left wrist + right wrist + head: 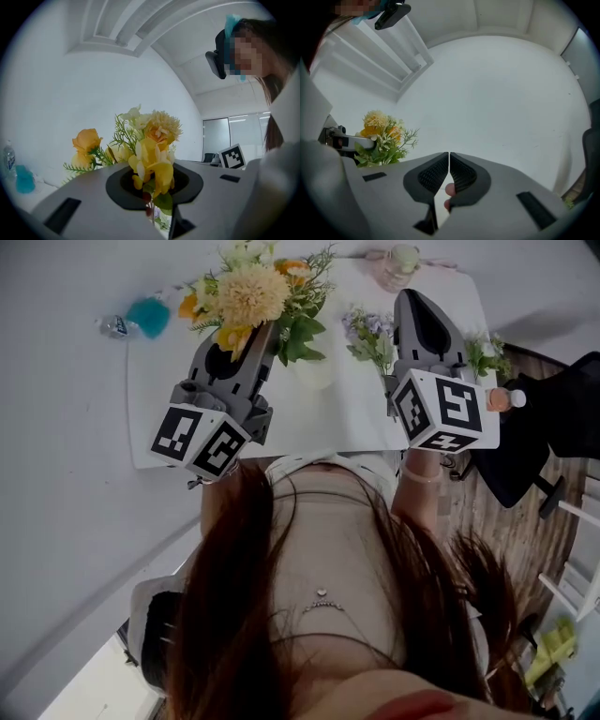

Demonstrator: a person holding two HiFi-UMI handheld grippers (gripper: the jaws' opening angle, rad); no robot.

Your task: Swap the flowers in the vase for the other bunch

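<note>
The yellow bunch [251, 292] is made up of one large pale-yellow pompon bloom, orange and yellow blossoms, fern-like sprigs and broad green leaves. It is held upright, its stems gripped between the jaws of the left gripper [249, 341], above the far part of the white table [309, 427]. The white vase [315, 371] is only faintly made out just right of it, under the leaves. The other bunch [370, 334], small lilac flowers with grey-green leaves, is seen on the table just right of the vase.
</note>
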